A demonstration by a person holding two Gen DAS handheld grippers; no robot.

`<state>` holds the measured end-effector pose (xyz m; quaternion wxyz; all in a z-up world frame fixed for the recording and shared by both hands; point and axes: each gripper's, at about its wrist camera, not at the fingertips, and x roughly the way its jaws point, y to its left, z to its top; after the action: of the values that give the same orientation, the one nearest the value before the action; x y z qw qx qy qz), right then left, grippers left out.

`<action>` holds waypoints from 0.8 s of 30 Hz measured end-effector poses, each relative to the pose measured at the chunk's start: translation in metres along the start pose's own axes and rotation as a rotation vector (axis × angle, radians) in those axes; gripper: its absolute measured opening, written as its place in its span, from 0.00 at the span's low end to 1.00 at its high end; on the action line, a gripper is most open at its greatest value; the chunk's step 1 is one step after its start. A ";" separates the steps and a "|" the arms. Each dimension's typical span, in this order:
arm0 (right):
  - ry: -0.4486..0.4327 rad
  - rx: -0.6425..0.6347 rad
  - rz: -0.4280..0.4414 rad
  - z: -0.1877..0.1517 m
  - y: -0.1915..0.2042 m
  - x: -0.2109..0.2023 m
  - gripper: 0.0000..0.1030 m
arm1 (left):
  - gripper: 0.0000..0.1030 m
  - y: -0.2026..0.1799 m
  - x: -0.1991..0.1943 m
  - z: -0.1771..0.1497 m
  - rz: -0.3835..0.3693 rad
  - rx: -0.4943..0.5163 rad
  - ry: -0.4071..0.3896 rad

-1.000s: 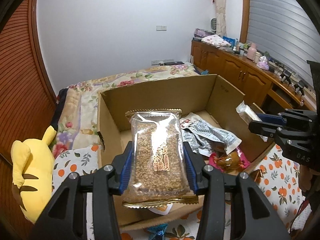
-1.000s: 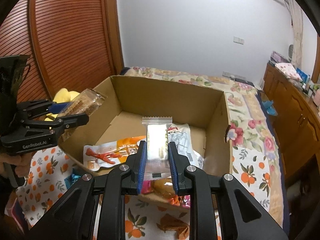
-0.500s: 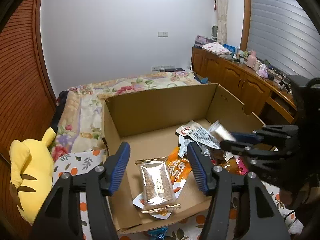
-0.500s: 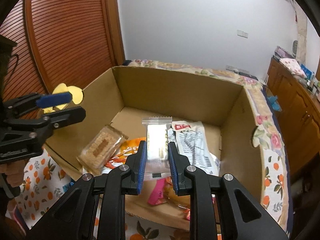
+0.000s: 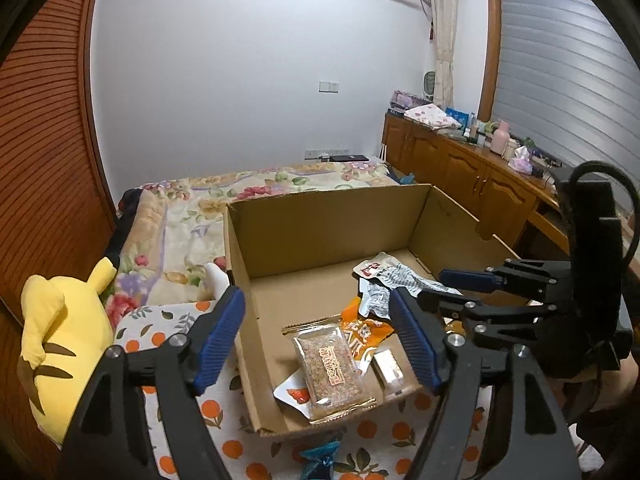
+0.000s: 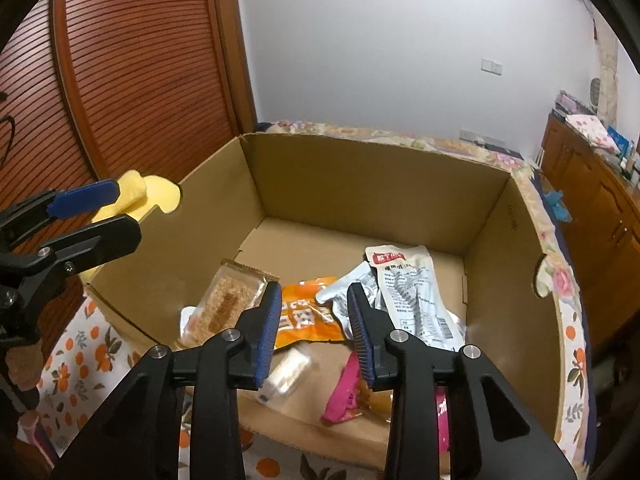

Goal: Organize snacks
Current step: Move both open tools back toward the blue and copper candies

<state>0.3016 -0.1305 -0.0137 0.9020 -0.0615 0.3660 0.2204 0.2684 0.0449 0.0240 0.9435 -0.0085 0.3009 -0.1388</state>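
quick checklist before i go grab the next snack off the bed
1. Left hand-held gripper open, nothing held: ok.
2. Right hand-held gripper open, nothing held: ok.
3. Grain bar lying in the cardboard box: ok.
4. Small clear packet lying in the box: ok.
5. Next snack located: a blue wrapper lies outside the box's near wall: ok.
6. Other snacks left outside the box: cannot tell.
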 end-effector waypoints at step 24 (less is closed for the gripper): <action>-0.111 -0.042 0.017 -0.073 -0.005 -0.105 0.49 | 0.76 -0.025 -0.054 -0.061 -0.044 0.060 -0.021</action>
<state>0.1912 -0.1917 0.0052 0.9175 -0.0653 0.3113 0.2386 0.1849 0.0392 0.0066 0.9432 0.0119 0.2863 -0.1683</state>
